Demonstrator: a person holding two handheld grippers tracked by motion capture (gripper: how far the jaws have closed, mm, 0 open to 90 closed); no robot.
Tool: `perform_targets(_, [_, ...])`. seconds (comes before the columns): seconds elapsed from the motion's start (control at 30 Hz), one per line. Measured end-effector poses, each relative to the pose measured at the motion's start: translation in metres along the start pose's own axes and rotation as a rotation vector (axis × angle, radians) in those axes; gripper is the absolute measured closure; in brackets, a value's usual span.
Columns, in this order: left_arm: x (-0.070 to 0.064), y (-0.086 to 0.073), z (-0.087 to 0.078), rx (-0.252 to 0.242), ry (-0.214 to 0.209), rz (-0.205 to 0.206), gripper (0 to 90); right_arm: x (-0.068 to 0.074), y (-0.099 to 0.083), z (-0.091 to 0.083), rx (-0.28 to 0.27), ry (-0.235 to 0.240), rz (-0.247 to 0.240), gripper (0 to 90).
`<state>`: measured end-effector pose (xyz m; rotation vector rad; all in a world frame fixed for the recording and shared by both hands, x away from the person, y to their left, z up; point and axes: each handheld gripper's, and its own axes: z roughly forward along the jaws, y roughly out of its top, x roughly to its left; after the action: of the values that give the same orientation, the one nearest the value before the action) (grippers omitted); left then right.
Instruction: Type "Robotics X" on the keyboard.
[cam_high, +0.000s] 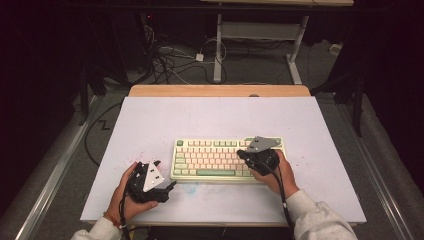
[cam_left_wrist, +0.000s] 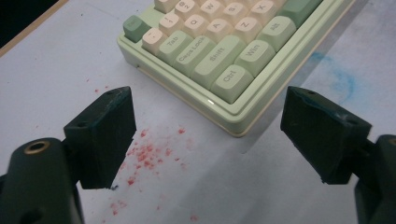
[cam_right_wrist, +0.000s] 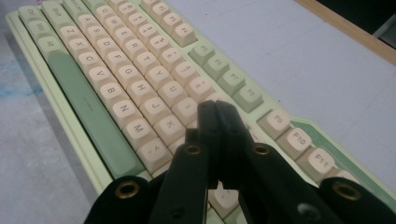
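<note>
My left gripper (cam_high: 159, 176) sits low on the white table (cam_high: 150, 120), fingers (cam_left_wrist: 105, 133) spread wide, just off the keyboard (cam_high: 210, 160) near its Ctrl corner. My right gripper (cam_right_wrist: 217, 116) has fingers pressed together over the keyboard's right-hand keys, at mid-table.

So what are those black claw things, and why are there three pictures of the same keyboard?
A person holds a grabbing tool in each hand. One picture looks down from above the table. The other two come from small cameras riding on the tools. The left tool has its jaws wide apart over red specks, beside the corner of the green and cream keyboard. The right tool has its jaws pressed together, tips over the keys; whether they touch one, I cannot tell. Neither holds anything.
</note>
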<state>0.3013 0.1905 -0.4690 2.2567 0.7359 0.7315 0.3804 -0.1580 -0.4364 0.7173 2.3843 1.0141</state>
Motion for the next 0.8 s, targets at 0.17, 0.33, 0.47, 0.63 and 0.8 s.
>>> perform_targets(0.17, [0.001,-0.001,0.0,0.0,-0.003,-0.005,16.8,0.0,0.003,0.014,0.031,0.004,-0.004,90.0])
perform_targets(0.33, [-0.001,-0.001,0.003,0.025,-0.008,0.011,16.8,0.002,0.005,0.022,0.058,-0.007,-0.021,90.0])
perform_targets(0.47, [-0.002,-0.001,0.003,0.03,-0.013,0.018,16.8,0.002,0.005,0.026,0.076,-0.01,-0.018,90.0])
perform_targets(0.63, [-0.003,-0.001,0.003,0.032,-0.014,0.019,16.8,0.001,0.006,0.029,0.082,-0.011,-0.029,90.0])
perform_targets(0.8, [-0.003,-0.001,0.003,0.033,-0.014,0.018,16.7,0.005,0.008,0.03,0.122,-0.003,-0.054,90.0])
